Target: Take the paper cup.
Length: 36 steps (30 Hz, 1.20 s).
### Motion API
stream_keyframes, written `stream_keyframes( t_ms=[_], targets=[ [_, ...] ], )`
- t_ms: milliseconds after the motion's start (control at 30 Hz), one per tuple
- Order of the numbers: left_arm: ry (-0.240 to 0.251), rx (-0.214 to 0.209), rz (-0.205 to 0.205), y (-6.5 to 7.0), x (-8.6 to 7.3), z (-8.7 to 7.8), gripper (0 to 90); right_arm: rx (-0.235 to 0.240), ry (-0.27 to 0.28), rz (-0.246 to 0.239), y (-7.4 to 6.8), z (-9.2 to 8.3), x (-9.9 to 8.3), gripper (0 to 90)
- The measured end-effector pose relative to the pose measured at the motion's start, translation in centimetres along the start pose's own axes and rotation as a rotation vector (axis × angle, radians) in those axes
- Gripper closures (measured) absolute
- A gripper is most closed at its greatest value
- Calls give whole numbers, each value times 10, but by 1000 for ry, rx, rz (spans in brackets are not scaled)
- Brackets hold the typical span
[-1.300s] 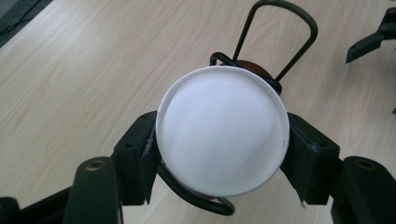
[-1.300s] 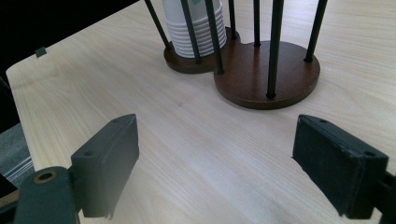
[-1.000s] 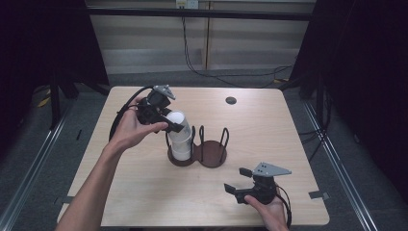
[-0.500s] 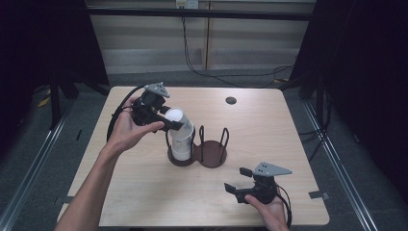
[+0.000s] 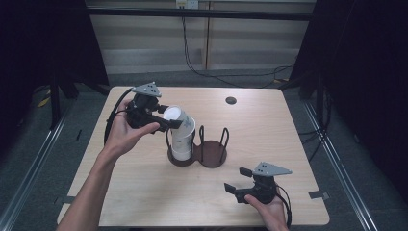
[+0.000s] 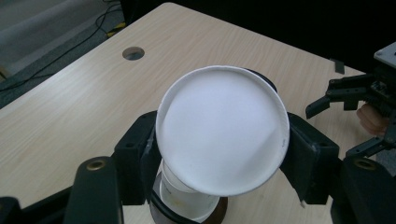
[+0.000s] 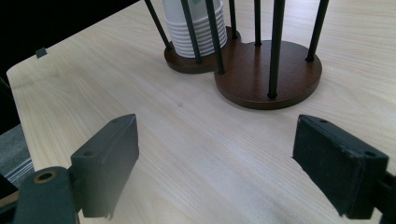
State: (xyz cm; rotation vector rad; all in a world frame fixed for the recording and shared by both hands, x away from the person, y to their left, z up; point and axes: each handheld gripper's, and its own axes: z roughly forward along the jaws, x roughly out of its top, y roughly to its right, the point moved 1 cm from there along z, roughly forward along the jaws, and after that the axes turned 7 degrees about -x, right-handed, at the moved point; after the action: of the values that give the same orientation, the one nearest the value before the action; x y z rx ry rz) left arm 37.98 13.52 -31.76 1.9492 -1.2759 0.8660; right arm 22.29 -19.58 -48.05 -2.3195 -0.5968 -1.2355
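My left gripper [image 5: 166, 120] is shut on a white paper cup [image 5: 174, 115], held upside down and tilted just above the stack of white cups [image 5: 183, 140]. In the left gripper view the cup's closed bottom [image 6: 222, 128] faces the camera, a black jaw on each side, with the stack [image 6: 187, 205] under it. The stack stands in the left ring of a dark wooden two-ring holder [image 5: 211, 155] with black upright rods. My right gripper [image 5: 236, 179] stands open near the table's front right edge, empty. Its own view shows the stack [image 7: 194, 28] and the bare right ring [image 7: 266, 70] ahead of its jaws.
A light wooden table [image 5: 269, 130] carries everything, with a round cable hole [image 5: 231, 100] at the back right. Dark curtains stand on both sides and cables run along the floor behind. The right gripper [image 6: 334, 130] appears far off in the left gripper view.
My left gripper has drawn the top cup up and to the left off the stack, tilting it more. The right gripper has not moved.
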Motion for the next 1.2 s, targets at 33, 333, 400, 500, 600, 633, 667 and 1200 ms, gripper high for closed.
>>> stream_keyframes(
  t_ms=[33,333,400,500,600,633,667,1200],
  targets=[
    [13,-3,-6,1,-1,0,356,1,-1,0,0,0,0,140],
    [101,-8,5,7,-9,-8,357,-1,6,0,0,-1,0,139],
    [107,-8,0,8,-11,-8,357,0,8,2,0,-1,0,140],
    [128,-25,-11,9,-16,-9,357,1,8,2,0,-1,0,139],
    [129,-36,-12,11,-22,-11,357,1,9,2,0,-1,0,139],
    [134,-42,-11,11,-24,-11,357,2,9,1,0,0,0,139],
    [140,-44,-14,12,-25,-11,357,-1,7,5,0,0,0,138],
    [143,-106,22,36,-38,-7,356,16,15,-4,-1,0,2,136]
  ],
)
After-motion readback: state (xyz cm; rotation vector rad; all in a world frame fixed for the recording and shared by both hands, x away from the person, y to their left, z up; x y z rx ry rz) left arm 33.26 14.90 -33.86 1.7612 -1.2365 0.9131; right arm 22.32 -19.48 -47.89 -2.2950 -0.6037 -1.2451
